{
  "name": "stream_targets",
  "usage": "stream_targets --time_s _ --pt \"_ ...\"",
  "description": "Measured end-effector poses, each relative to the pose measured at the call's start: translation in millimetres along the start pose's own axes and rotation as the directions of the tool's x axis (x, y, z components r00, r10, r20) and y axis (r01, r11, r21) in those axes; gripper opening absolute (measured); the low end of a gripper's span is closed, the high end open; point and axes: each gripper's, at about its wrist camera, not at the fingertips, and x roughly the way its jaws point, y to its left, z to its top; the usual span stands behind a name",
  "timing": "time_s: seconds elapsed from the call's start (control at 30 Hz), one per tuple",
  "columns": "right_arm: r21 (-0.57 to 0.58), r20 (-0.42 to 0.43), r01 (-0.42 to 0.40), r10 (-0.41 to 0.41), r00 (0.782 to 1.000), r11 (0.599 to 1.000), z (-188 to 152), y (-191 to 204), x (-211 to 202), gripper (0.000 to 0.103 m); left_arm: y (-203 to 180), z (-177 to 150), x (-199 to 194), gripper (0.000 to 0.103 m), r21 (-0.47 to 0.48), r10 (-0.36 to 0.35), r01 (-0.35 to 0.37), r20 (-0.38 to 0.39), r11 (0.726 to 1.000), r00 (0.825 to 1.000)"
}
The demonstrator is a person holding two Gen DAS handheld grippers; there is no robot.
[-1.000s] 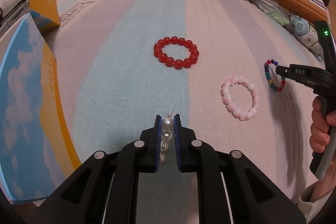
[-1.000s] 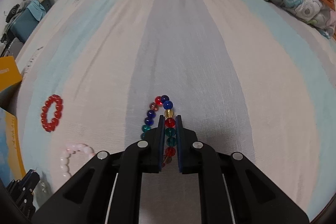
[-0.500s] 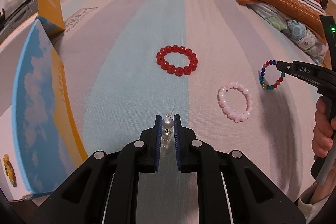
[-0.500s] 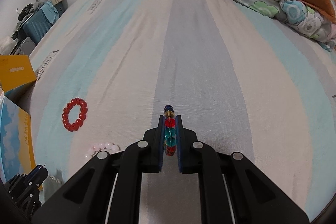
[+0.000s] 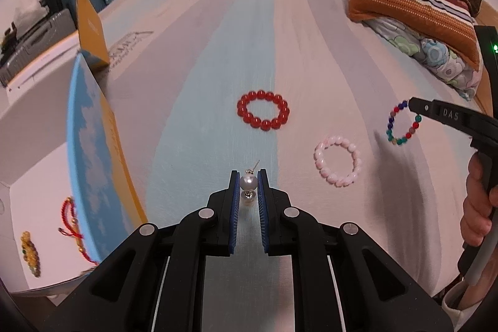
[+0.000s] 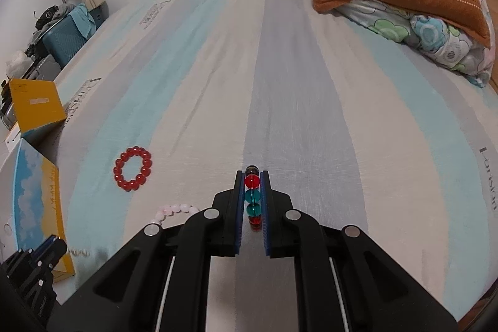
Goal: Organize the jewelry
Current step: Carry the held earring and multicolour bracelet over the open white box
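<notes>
My left gripper [image 5: 248,181] is shut on a pearl earring [image 5: 248,183] and holds it above the striped bedsheet. My right gripper [image 6: 252,181] is shut on a multicoloured bead bracelet [image 6: 252,195]; in the left wrist view that bracelet [image 5: 401,123] hangs in the air from the right gripper [image 5: 415,108]. A red bead bracelet [image 5: 263,110] and a pink bead bracelet [image 5: 337,165] lie on the sheet; they also show in the right wrist view, red [image 6: 133,167] and pink [image 6: 174,210]. An open white box [image 5: 34,176] at the left holds a red cord bracelet [image 5: 70,217] and an amber bead bracelet [image 5: 29,251].
The box's blue cloud-print lid [image 5: 90,157] stands upright along the bed's left edge, with a yellow box [image 5: 90,24] behind it. Striped and floral pillows [image 5: 414,5] lie at the far right. A suitcase and clutter [image 6: 65,33] stand beyond the bed's left side.
Both grippers have risen off the sheet with their jewelry. The multicoloured bracelet went from lying on the bed to hanging in the air. The left view now looks into the open box.
</notes>
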Motion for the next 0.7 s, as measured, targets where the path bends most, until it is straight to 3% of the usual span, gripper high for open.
stream_targets --time_s 0.37,0.7 --pt "-0.011 0.027 0.012 -0.012 1.0 1.0 -0.3 9.8 -34.9 0.009 4.3 22.6 -35.5 0.011 -0.011 0.024 -0.024 0.069 1.0 0.997" --pt "-0.034 0.062 -0.003 0.005 0.998 0.999 -1.2 32.4 -61.9 0.009 31.7 29.7 -67.3 0.011 -0.043 0.048 -0.043 0.123 0.998 0.991"
